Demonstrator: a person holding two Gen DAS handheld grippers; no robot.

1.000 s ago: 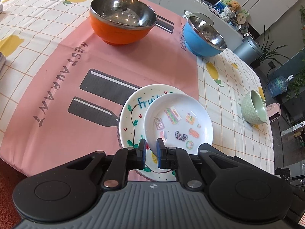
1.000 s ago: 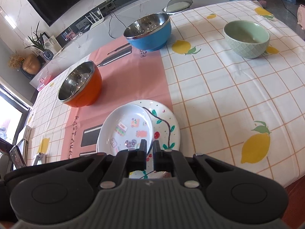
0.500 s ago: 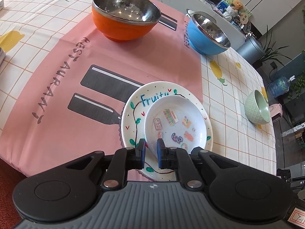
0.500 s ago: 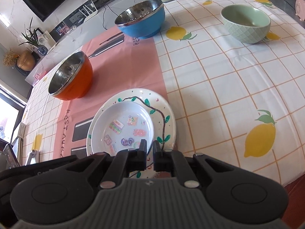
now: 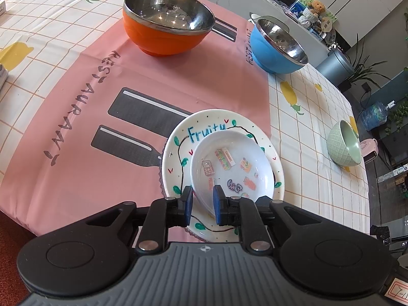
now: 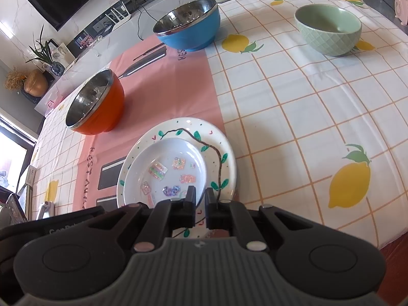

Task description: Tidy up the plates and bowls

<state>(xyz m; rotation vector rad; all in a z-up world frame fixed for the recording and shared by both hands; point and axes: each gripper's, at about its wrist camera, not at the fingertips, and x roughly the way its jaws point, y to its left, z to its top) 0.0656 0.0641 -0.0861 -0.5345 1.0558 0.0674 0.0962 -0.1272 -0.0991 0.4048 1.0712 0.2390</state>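
Left claw (image 5: 201, 195) opening around small plate (image 5: 230, 164) rim, right claw (image 6: 200, 199) nearly closed, orange bowl (image 5: 167, 20) beyond

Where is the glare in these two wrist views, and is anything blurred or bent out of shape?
Left wrist view: bright reflections inside the orange bowl and blue bowl; the tablecloth grid curves from the fisheye lens. Right wrist view: a blown-out window at the left edge, sheen on the small plate, straight grid lines bowed. Both views are sharp.

left tongs (image 5: 201, 201): black arms, blue pads, silver screws | right tongs (image 6: 200, 202): black, grey ribbed body
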